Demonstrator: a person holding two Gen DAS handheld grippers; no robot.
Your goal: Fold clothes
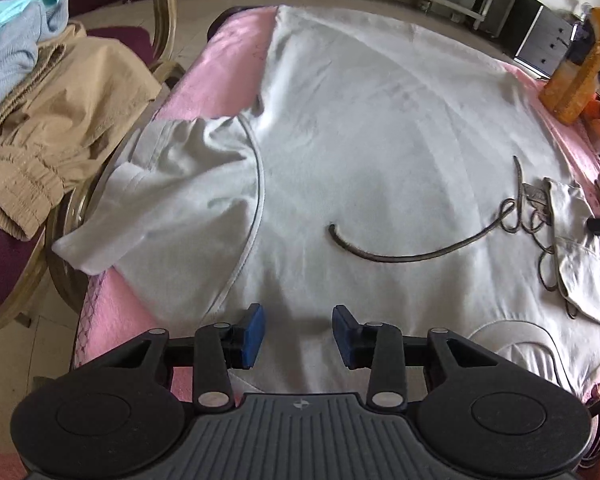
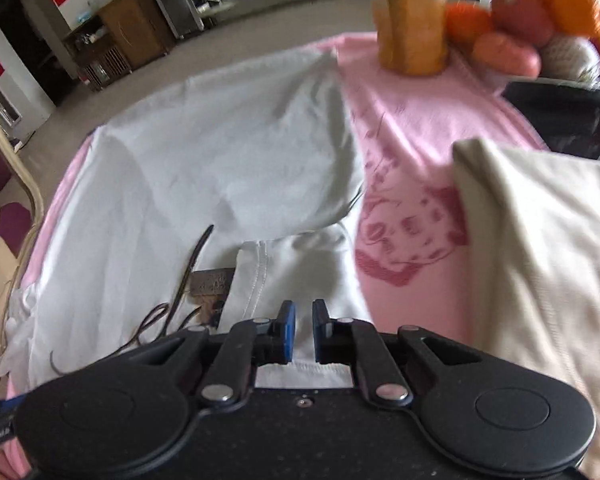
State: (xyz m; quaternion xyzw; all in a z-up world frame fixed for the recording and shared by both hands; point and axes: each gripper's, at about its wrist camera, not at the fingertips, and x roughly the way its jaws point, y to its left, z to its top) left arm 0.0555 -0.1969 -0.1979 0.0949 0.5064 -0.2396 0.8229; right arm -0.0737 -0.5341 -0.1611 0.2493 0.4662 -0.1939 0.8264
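A white T-shirt (image 1: pixel 360 120) lies spread on a pink-covered table (image 1: pixel 204 84), dark line print (image 1: pixel 400 256) facing up. Its left sleeve (image 1: pixel 172 184) lies out flat to the side. My left gripper (image 1: pixel 299 334) is open and empty, just above the shirt's shoulder area near the collar (image 1: pixel 516 340). In the right wrist view the shirt (image 2: pixel 220 152) has its right sleeve (image 2: pixel 300 268) folded inward over the body. My right gripper (image 2: pixel 304 330) has its jaws close together around the sleeve's hem; whether they pinch it is unclear.
A chair on the left holds tan trousers (image 1: pixel 60 120) and light blue clothes (image 1: pixel 12 48). A folded cream garment (image 2: pixel 540 260) lies on the table's right side. An orange bottle (image 2: pixel 414 20) and a fruit bowl (image 2: pixel 540 32) stand at the far right.
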